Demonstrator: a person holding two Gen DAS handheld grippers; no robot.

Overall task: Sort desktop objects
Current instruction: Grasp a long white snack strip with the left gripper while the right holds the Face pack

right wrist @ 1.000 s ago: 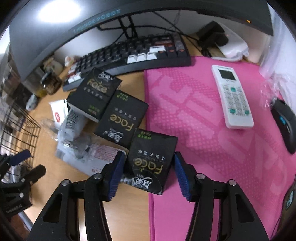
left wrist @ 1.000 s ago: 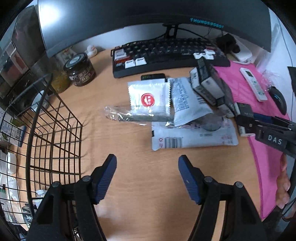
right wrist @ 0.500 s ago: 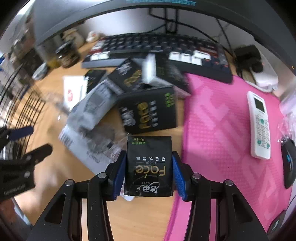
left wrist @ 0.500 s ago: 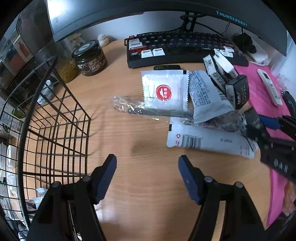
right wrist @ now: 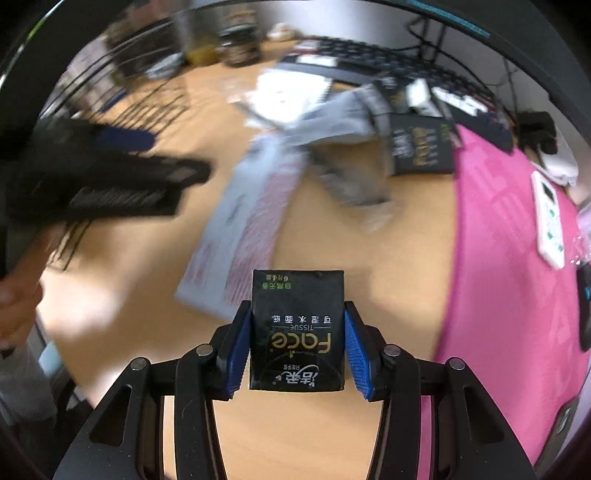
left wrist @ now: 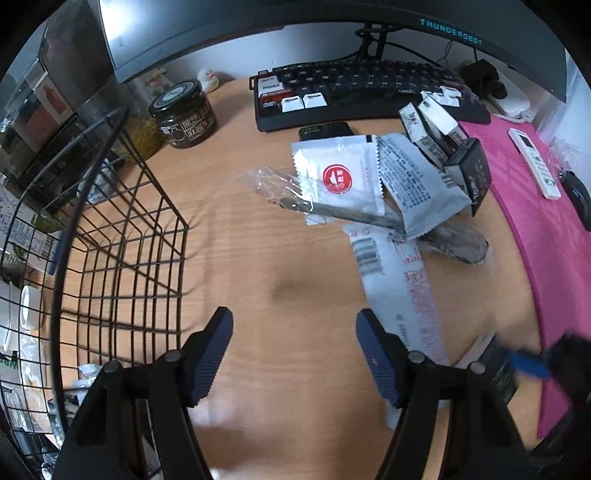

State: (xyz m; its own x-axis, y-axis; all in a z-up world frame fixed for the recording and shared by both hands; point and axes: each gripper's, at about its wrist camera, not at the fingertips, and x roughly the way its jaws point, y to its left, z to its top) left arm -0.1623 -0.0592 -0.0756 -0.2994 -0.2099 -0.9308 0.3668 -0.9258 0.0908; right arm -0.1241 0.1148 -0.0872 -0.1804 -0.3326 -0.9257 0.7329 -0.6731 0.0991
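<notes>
Right gripper (right wrist: 297, 341): your blue pads (right wrist: 238, 347) press both sides of a black tissue pack (right wrist: 297, 332), clear of the desk (right wrist: 332, 243).
Pack: upright between the fingers, gold "Face" lettering upside down to you.
Left gripper (right wrist: 110, 177): blurred, at your far left over the desk; you cannot tell how its jaws stand.
Pouches (right wrist: 266, 162): grey and white, piled beyond the pack, blurred.
Other packs (right wrist: 421, 147): black, at the mat's far edge.
Mat (right wrist: 509, 266): pink, on your right.
Remote (right wrist: 548, 218): white, lying on the mat.
Keyboard (right wrist: 369, 59): far, under the monitor (right wrist: 480, 22).
Basket (right wrist: 122, 85): wire, far left, blurred.
</notes>
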